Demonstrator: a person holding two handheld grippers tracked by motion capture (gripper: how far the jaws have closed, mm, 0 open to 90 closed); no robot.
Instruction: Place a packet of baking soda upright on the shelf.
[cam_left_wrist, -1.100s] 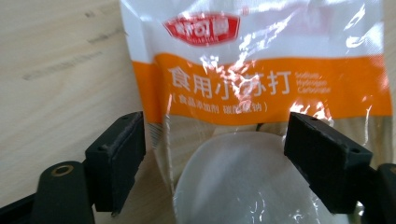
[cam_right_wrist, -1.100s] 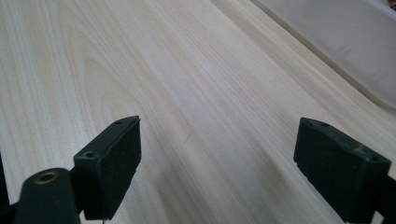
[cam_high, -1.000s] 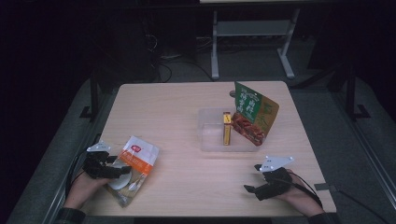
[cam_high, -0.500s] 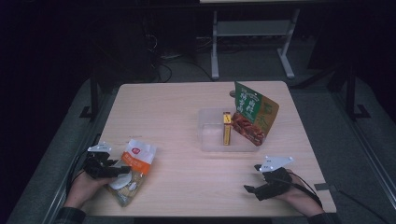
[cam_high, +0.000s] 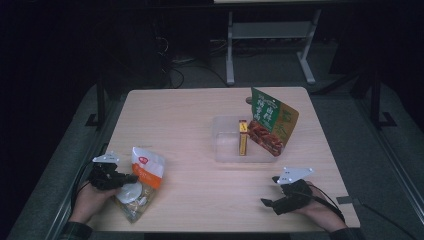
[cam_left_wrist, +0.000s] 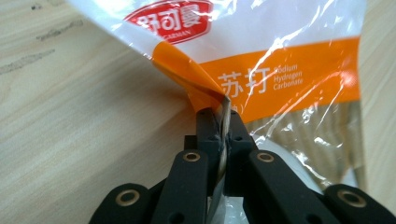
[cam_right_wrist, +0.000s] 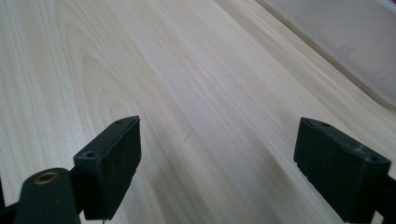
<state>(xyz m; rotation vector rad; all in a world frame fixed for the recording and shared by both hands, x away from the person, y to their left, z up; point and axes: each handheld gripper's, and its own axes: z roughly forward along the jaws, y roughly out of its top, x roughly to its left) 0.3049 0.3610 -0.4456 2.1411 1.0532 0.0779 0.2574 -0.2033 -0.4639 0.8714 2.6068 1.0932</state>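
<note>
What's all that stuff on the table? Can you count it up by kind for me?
Snack bags: 2, the white-and-orange bag and the green bag
Clear trays: 1, the tray
Yellow boxes: 1, the slim box
Hand-held tongs: 2, left tongs, right tongs
Total: 6

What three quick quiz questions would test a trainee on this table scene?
1. True or false: the left gripper is shut on the plastic bag.
2. What stands in the clear tray: A) a cup, B) a green packet and a yellow box, C) nothing?
3. What lies between the right gripper's jaws?

Key: 1 true. 2 B: green packet, yellow box. 3 Nothing, just bare table.
</note>
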